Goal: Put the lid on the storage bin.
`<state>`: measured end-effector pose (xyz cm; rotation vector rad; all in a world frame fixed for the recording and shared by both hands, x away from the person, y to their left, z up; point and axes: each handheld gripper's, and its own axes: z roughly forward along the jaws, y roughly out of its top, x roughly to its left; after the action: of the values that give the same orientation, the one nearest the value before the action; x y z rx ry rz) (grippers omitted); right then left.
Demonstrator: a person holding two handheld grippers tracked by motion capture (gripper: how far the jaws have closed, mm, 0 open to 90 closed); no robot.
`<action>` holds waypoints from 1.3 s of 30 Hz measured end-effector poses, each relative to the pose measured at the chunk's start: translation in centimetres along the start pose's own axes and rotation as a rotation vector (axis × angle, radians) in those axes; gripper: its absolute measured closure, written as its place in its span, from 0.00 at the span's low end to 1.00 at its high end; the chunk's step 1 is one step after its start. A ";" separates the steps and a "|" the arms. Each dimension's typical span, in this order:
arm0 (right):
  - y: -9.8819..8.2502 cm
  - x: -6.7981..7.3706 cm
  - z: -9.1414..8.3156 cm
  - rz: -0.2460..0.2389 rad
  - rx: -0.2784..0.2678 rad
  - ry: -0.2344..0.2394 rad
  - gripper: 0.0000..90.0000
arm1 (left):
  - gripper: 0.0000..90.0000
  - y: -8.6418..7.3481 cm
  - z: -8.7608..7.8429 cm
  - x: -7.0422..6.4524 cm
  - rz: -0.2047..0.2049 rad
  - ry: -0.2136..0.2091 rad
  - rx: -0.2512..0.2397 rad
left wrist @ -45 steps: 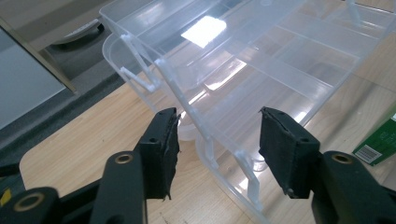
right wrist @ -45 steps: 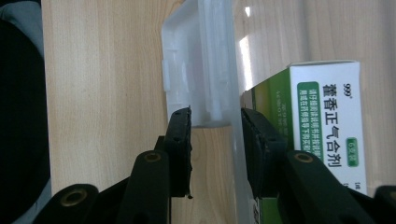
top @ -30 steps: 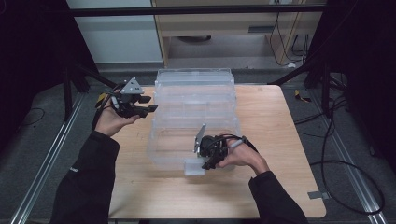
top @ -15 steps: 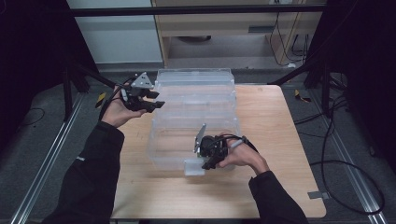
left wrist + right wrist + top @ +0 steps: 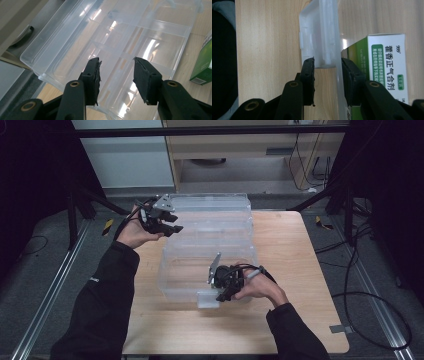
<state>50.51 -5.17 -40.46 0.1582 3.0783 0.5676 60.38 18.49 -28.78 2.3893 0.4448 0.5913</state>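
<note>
clear box (image 5: pixel 210 245): 1 | left gripper (image 5: pixel 170 223): fingers apart | right gripper (image 5: pixel 218 292): fingers clamped on box wall

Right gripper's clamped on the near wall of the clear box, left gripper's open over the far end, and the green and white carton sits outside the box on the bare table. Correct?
Not quite. The carton sits inside the clear box, behind its near wall; the right gripper view shows it. The rest holds: right gripper on that wall, left gripper open over the far end.

Dim surroundings, glare on plastic
</note>
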 end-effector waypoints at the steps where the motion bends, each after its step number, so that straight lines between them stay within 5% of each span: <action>1: 0.0 0.0 0.0 -0.001 0.002 0.001 0.73 | 0.62 0.2 0.0 0.0 0.003 -0.002 -0.004; 14: 0.0 0.0 0.0 0.003 0.005 0.001 0.73 | 0.61 1.9 0.9 0.4 0.048 -0.016 0.002; 39: 0.0 0.0 0.0 -0.009 0.001 0.000 0.73 | 0.62 2.6 3.4 1.7 0.169 -0.079 0.116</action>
<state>50.55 -5.16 -40.46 0.1449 3.0781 0.5660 64.00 15.63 -29.03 2.5690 0.2505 0.5560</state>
